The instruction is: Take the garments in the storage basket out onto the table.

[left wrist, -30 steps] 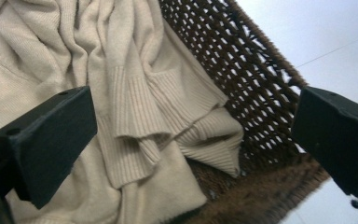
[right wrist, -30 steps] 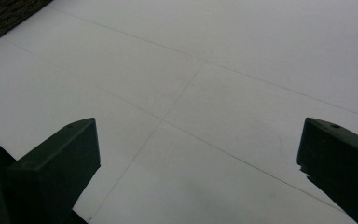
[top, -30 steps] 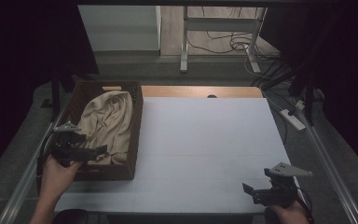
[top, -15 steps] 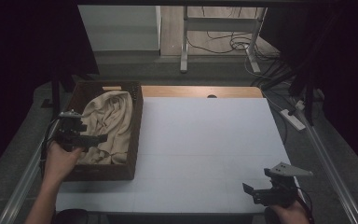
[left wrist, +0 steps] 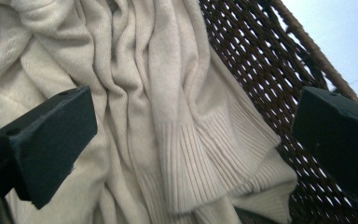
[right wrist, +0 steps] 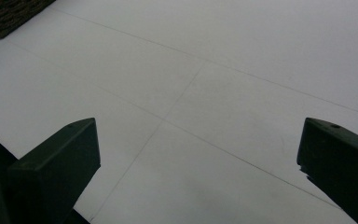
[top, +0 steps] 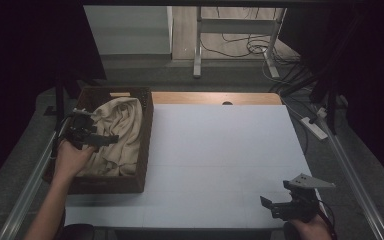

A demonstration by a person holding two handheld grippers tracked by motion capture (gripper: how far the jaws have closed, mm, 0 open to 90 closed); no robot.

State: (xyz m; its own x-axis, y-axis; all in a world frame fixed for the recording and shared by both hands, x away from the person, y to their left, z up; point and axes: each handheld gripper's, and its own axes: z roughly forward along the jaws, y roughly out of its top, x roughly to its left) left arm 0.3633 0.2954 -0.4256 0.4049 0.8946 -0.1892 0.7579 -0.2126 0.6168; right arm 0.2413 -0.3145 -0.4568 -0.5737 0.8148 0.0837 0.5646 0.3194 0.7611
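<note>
Two grippers, both jaws spread wide. Left gripper [left wrist: 186, 140] hangs over cream ribbed-knit sweater [left wrist: 168, 121], crumpled in dark woven wicker basket [top: 146, 145] at table's left. Right gripper [right wrist: 198, 172] hovers above smooth white tabletop [right wrist: 223, 70], near corner.

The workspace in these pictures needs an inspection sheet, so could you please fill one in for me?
Surface: white table, bare apart from the basket.
Job's things: cream knitted garment bunched in a dark wicker basket at the left edge.
Clutter: nothing seen.
Grippers: left gripper open over the garment's ribbed cuff; right gripper open over bare table.
Cables: loose on the floor behind; power strip at right.
Surroundings: dark room, metal frame legs.
</note>
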